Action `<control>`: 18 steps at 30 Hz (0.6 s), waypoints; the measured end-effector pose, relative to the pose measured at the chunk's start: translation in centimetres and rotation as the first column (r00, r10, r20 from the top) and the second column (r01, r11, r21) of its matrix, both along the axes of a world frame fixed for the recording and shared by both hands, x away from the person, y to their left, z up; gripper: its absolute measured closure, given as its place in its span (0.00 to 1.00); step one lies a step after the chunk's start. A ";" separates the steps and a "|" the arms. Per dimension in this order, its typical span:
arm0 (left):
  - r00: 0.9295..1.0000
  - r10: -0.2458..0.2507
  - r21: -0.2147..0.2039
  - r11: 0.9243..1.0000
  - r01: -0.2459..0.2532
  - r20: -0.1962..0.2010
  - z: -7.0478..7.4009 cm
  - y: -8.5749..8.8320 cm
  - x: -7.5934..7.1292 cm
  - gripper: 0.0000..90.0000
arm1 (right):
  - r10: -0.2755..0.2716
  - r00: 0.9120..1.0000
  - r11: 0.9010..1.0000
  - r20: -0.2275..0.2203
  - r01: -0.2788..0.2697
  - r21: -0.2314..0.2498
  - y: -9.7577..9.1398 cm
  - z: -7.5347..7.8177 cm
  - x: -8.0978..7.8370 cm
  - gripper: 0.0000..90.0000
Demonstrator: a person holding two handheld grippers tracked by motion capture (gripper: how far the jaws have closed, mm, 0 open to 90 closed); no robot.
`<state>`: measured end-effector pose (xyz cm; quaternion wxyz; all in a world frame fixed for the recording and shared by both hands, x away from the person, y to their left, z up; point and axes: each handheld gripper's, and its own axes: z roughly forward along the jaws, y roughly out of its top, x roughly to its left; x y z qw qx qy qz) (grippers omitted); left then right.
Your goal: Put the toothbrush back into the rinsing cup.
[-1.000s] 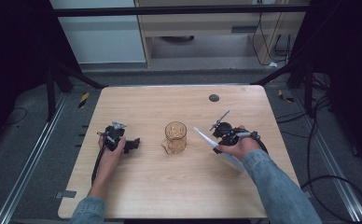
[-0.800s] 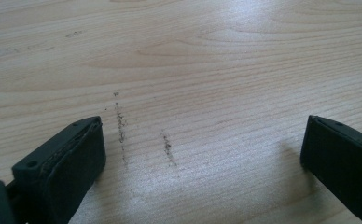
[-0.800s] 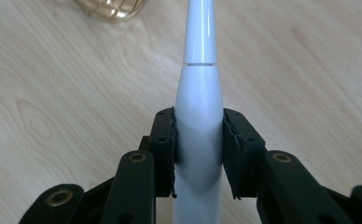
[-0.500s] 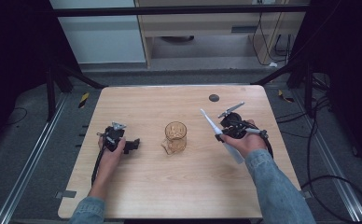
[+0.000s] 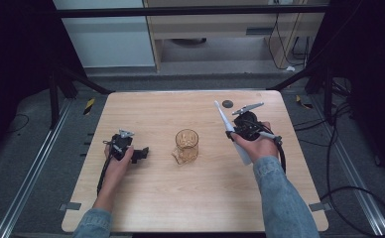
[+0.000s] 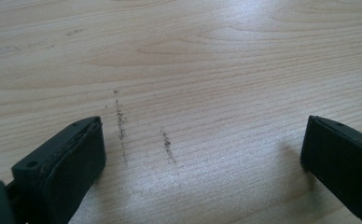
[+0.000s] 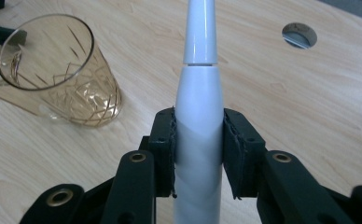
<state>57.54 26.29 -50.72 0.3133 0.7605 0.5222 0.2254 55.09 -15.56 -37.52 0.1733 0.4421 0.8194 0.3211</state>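
— While my right claw (image 7: 198,154) is clamped on it, where does the white toothbrush handle (image 7: 198,116) sit?

— Squarely between my two black pads, pressed on both sides of its thicker body. In the high view I hold it (image 5: 228,130) lifted off the wooden table (image 5: 180,198), to the right of the glass (image 5: 186,145) and apart from it.

— Anything in that glass?

— It is an amber, cut-pattern glass (image 7: 58,70) standing upright on the table, mouth open to the top. From my right gripper view it looks empty, though the pattern makes the bottom hard to read.

— Which way does the handle point?

— Its long axis runs straight out along my jaws: the narrow end leads away from me, up and toward the table's far edge, leaning a little toward the glass side; the thick end trails back under my hand. A round dark hole (image 5: 227,103) in the tabletop lies just beyond the tip.

— And your other claw?

— My left claw (image 5: 140,154) rests low over bare wood, left of the glass, jaws spread wide with nothing between them.
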 end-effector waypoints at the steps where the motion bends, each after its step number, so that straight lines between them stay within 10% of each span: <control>1: 1.000 0.002 0.001 1.000 -0.002 -0.001 0.0 0.0 0.1 0.00 | 0.003 1.000 1.000 0.009 -0.003 0.006 0.1 0.1 0.1 0.74; 18: 1.000 0.002 0.002 1.000 -0.002 0.000 0.0 0.0 0.3 0.00 | 0.021 0.994 0.998 0.110 -0.027 0.058 2.8 1.7 0.8 0.74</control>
